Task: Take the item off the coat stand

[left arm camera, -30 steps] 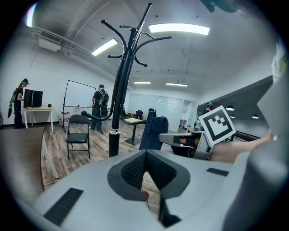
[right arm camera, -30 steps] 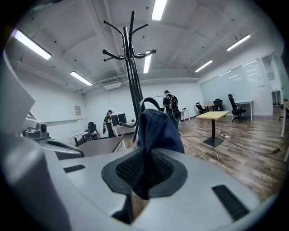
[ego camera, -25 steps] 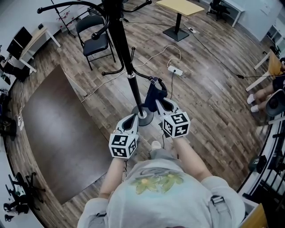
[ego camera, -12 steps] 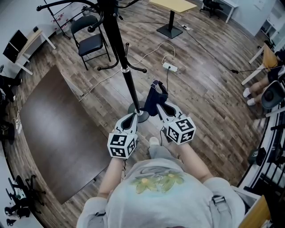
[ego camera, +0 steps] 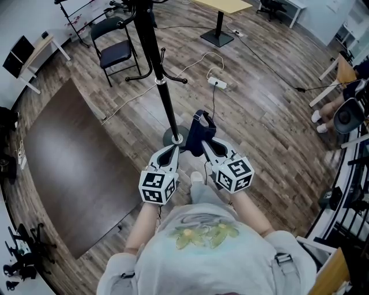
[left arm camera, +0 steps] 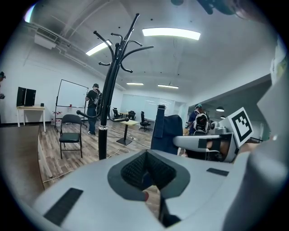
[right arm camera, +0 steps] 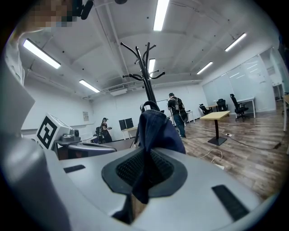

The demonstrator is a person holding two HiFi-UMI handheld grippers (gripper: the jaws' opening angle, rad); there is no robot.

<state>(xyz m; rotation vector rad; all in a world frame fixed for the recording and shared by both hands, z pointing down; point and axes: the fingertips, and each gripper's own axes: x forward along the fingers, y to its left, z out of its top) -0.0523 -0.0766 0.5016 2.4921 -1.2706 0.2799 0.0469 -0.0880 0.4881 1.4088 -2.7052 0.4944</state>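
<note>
— Dark blue fabric: the item (right arm camera: 156, 131), pinched between the jaws of the right gripper (right arm camera: 144, 169). Clamped on a fold, with cloth bunched above the pads and a tail hanging below.

— And the other claw?

— Left gripper (left arm camera: 146, 169): jaws together, with nothing between them and nothing touched.

— Where does that put the item?

— Off the hooks. From the head view, held up at the right claw's tips, just right of the coat stand (ego camera: 164, 86) and apart from its pole. Both claws side by side in front of the chest, the left one's tips close to the stand's round base.

— Anything only one view gives?

— Head view only: a large dark mat (ego camera: 69, 167) on the wooden floor (ego camera: 259, 115) to the left. Farther out, a power strip (ego camera: 219, 84) with its white cable, then a folding chair (ego camera: 115, 49) and a pale table (ego camera: 222, 6).

— And the claw cameras?

— Left gripper view: the whole stand from the side, hooks curling up near the ceiling lights. Also the blue cloth beside the other claw's marker cube, and far back a person (left arm camera: 94, 101) by a whiteboard (left arm camera: 71, 97). Right gripper view alone: the actual bite of the pads on the cloth.
</note>
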